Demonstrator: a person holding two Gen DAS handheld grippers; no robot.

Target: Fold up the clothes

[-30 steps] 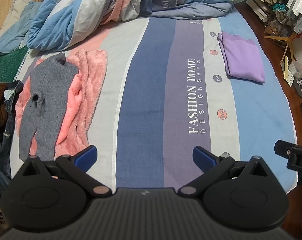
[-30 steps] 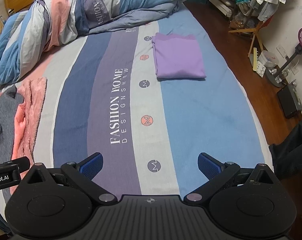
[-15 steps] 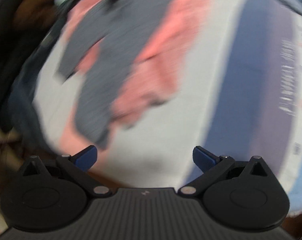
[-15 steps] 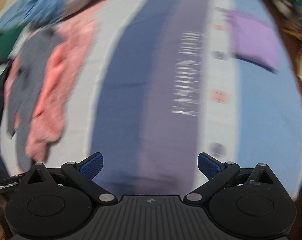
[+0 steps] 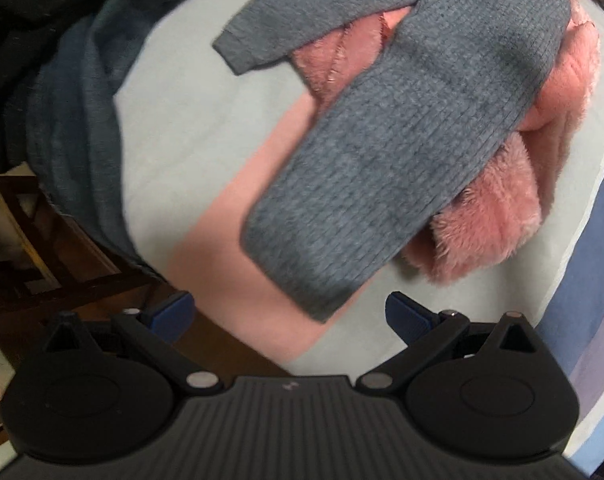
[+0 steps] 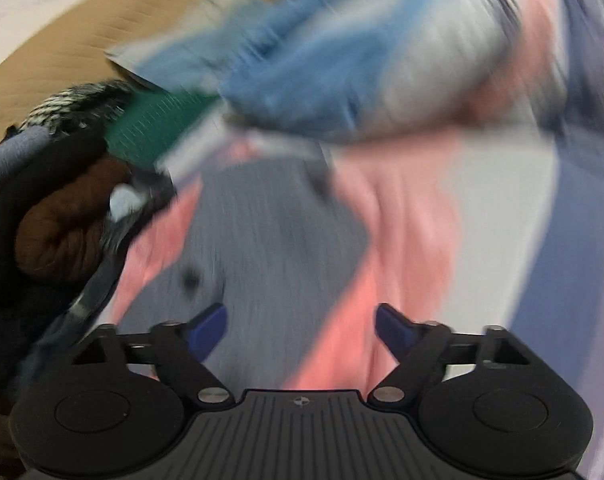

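A grey knit garment [image 5: 401, 152] lies spread over a fluffy pink garment [image 5: 497, 216] on the striped bed sheet [image 5: 190, 128]. My left gripper [image 5: 290, 316] hangs open just short of the grey garment's near hem, nothing between its fingers. The right wrist view is blurred by motion. There my right gripper [image 6: 302, 326] is open above the grey garment [image 6: 270, 240], with the pink garment [image 6: 405, 216] under and beside it. Neither gripper holds cloth.
A pile of dark clothes [image 5: 58, 92] lies at the bed's left edge, with wooden furniture [image 5: 30, 256] and floor below it. Brown and green clothes [image 6: 62, 224] are heaped on the left in the right wrist view. A bunched blue striped duvet [image 6: 309, 72] lies beyond.
Both grippers have swung left and down from the middle of the bed to the grey and pink garments. The folded purple garment has gone out of view. Both stay open.
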